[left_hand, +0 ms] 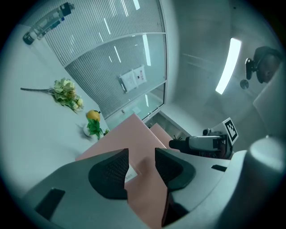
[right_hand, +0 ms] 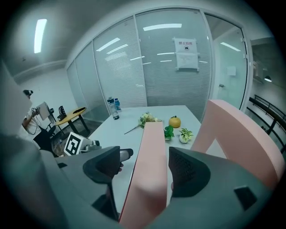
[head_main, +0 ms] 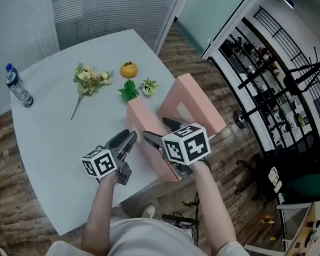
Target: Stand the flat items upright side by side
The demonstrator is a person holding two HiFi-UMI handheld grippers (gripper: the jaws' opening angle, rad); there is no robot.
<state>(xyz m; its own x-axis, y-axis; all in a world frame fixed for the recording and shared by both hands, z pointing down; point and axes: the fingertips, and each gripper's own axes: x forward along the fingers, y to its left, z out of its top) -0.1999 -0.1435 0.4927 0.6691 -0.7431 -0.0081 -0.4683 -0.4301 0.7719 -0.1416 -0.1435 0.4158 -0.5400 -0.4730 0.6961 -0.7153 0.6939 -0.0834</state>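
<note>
Reaching out over the near corner of the white table (head_main: 51, 136), two bare forearms are seen from above, each ending in a gripper topped by a marker cube. The left gripper (head_main: 129, 141) is held level and is clamped on the nearer pink board (head_main: 139, 121), whose thickness fills the space between the ribbed black pads; a small white label (left_hand: 130, 175) on the board is partly covered by one pad. The right gripper (head_main: 158, 131) is angled downward and straddles the same board's narrow top edge with its jaws spread wide. A clear gap is seen on one side, while contact on the other side cannot be made out. The board is stood upright at the table's right edge, and the second pink board (head_main: 199, 103) is set just behind it, tilted. Whether the two boards touch cannot be told, and the lower part of the nearer board is hidden by the grippers. Both boards are shown as thick, flat, matte panels with square edges. Farther back on the smooth tabletop, a clear plastic bottle (head_main: 17, 87) is laid on its side, well apart from a flower sprig (head_main: 88, 80), a round orange fruit (head_main: 128, 69) and a green leaf (head_main: 128, 90).
</note>
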